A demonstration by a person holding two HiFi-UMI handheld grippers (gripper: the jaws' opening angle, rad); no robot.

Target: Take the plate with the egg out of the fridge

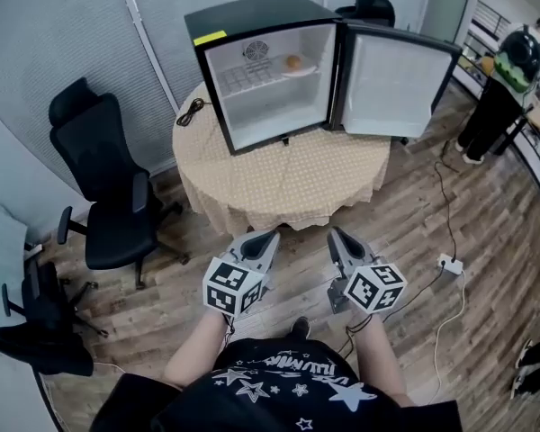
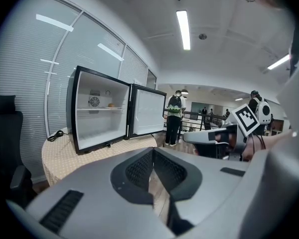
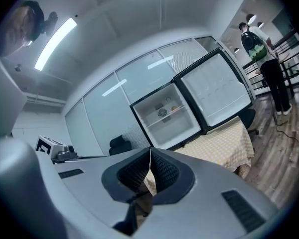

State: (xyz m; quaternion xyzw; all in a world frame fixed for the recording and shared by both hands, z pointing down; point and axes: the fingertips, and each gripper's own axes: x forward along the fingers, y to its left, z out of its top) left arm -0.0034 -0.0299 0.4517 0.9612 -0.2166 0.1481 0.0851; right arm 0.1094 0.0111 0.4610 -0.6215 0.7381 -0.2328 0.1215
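egg point(image 1: 293, 61) sits, seemingly plated, in open fridge point(image 1: 252, 14).

Your right gripper point(image 3: 150, 152) has its jaws pressed together with nothing between them. Beyond their tips the fridge point(image 3: 177, 128) stands open on the cloth-covered table point(image 3: 224, 143) (the egg point(image 3: 174, 108) sits on the upper shelf).

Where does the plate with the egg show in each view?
Head view: plate with the egg on the upper shelf of the fridge, top centre.
Left gripper view: the plate, tiny, left of centre.
Right gripper view: the plate, tiny, near centre.
Shared landmark: the round fan beside it.
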